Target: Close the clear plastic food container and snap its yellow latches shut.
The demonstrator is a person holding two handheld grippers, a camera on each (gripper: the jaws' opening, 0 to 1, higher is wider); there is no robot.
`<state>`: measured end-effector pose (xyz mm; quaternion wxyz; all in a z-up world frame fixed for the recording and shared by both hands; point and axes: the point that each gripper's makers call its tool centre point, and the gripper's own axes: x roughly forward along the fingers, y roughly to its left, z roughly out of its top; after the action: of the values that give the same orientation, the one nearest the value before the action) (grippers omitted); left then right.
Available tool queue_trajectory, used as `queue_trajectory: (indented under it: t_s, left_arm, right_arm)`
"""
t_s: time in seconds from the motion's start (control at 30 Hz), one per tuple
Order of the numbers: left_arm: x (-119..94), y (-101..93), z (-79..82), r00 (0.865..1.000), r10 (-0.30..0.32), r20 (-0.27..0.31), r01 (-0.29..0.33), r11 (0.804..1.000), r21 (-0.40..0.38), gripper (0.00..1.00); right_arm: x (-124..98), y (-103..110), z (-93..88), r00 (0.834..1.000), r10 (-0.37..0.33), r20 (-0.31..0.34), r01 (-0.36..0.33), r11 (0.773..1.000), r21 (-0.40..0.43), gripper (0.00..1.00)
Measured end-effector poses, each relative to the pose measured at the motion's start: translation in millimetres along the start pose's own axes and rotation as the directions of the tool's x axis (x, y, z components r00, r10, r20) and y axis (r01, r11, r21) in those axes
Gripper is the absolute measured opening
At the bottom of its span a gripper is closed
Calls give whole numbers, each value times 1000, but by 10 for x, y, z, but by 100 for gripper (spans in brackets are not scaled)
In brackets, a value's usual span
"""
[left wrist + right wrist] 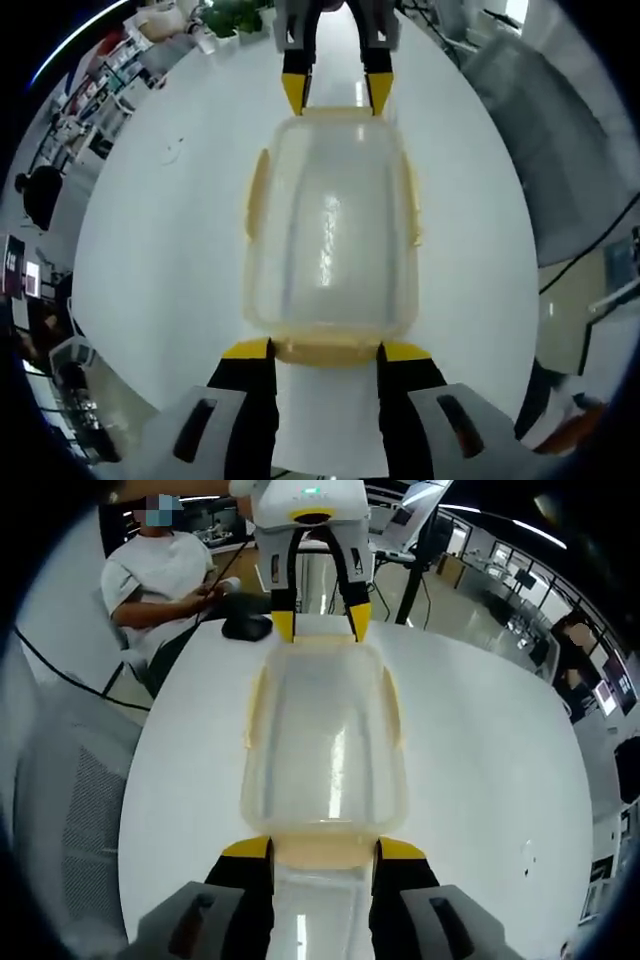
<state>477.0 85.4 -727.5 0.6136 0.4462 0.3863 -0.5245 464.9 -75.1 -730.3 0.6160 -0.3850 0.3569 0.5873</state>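
A clear plastic container (330, 230) with its lid on lies lengthwise on the white round table (170, 250). Yellow latches run along its long sides (257, 190) and its ends. My left gripper (326, 350) is open at the near end, its jaws standing on either side of the end latch (330, 358). At the far end my right gripper (335, 92) is open the same way. In the right gripper view the container (325, 740) lies between my right gripper (323, 848) and the left gripper (321, 623); an end latch (322, 858) sits between the near jaws.
A person (165, 575) sits beyond the table's far left edge. A black object (247, 628) lies on the table near them. A mesh chair (70, 800) stands at the left. A plant (235, 15) and desk clutter stand past the far rim.
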Motion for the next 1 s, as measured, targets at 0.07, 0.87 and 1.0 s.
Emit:
queue_trajectory:
  t_s: [0.07, 0.87, 1.0]
  left_arm:
    - [-1, 2, 29, 1000, 0, 3, 0, 1000, 2, 36]
    - [100, 0, 498, 999, -19, 32, 17, 999, 48, 36]
    - [122, -9, 576, 999, -20, 35, 18, 998, 54, 36]
  right_arm:
    - [-26, 1, -20, 1000, 0, 1, 0, 1000, 2, 34]
    - [-312, 71, -398, 1000, 0, 13, -1, 999, 49, 34]
    - [-350, 77, -464, 1000, -5, 10, 4, 999, 55, 34]
